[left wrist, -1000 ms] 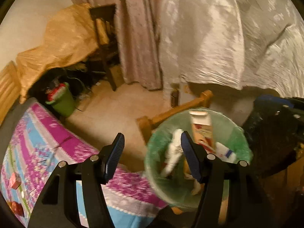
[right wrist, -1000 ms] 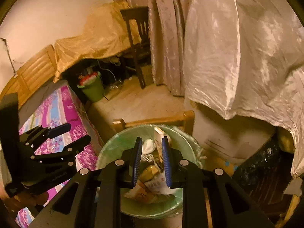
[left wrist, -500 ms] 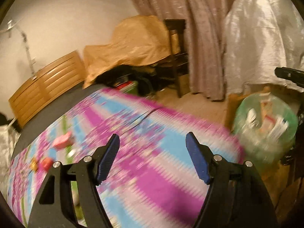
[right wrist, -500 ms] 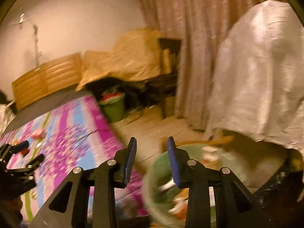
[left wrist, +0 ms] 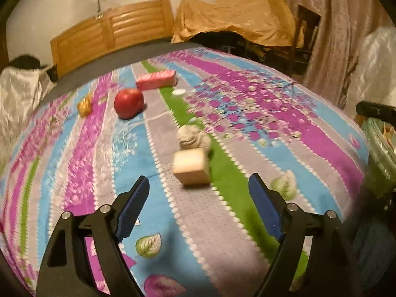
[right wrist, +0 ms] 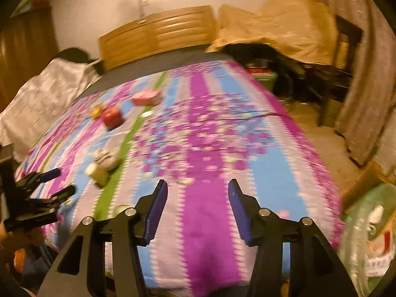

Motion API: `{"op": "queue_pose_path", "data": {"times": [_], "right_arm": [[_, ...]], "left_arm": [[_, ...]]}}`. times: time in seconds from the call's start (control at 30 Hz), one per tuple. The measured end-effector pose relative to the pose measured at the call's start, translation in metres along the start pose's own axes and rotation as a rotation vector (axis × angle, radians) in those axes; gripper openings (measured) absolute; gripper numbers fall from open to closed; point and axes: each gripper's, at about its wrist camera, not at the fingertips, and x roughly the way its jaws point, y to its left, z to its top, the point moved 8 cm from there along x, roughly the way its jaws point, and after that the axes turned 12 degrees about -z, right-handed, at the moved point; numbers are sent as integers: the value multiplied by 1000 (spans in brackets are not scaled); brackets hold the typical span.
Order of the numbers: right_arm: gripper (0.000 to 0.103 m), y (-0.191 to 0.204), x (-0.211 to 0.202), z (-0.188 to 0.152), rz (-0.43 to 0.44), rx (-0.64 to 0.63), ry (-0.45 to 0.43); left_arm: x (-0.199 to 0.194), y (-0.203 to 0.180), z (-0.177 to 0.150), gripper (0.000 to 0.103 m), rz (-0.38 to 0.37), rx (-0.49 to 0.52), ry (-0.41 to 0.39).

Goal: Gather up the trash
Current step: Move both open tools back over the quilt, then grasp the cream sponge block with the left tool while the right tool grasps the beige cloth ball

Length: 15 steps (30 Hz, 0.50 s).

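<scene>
Across the lower half of the left wrist view, the left gripper (left wrist: 199, 198) is seen with its blue-padded jaws spread wide and nothing between them, above a striped floral bedspread (left wrist: 284, 113). Just beyond the gap, near frame centre, a small tan box (left wrist: 191, 169) is shown lying on the cover, with a crumpled pale wad (left wrist: 191, 136) touching or just behind it; both are blurred. Toward the upper left of that frame a red apple (left wrist: 128, 102) is seen, with a small gold-wrapped item (left wrist: 84, 105) to its left and a pink packet (left wrist: 156, 79) above and to its right. A small white disc (left wrist: 178, 92) is visible near the packet. At the right edge, part of a green-lined bin (left wrist: 382, 146) holding rubbish is shown beside the bed.

Along the bottom of the right wrist view, the right gripper (right wrist: 196, 209) is shown with jaws parted and empty over the purple stripe. The same bin (right wrist: 366, 225) is seen at the lower right of that frame, and the left gripper (right wrist: 55, 182) at the left edge. A wooden headboard (right wrist: 158, 31) is seen at top centre.
</scene>
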Motion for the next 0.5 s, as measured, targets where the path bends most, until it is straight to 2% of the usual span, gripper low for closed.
{"op": "queue_pose_path", "data": {"times": [0.17, 0.33, 0.37, 0.4, 0.43, 0.5], "right_arm": [[58, 19, 10, 10, 32, -17, 19], [58, 27, 23, 20, 55, -5, 51], [58, 31, 26, 23, 60, -15, 52], [58, 34, 29, 25, 64, -26, 52], [58, 42, 31, 27, 72, -46, 50], [58, 56, 35, 30, 93, -77, 45]], "left_arm": [[31, 11, 8, 80, -41, -48, -4], [62, 9, 10, 77, -93, -49, 44], [67, 10, 9, 54, -100, -56, 58], [73, 12, 5, 42, -102, -66, 85], [73, 16, 4, 37, -81, -72, 88], [60, 21, 0, 36, -115, -116, 60]]}}
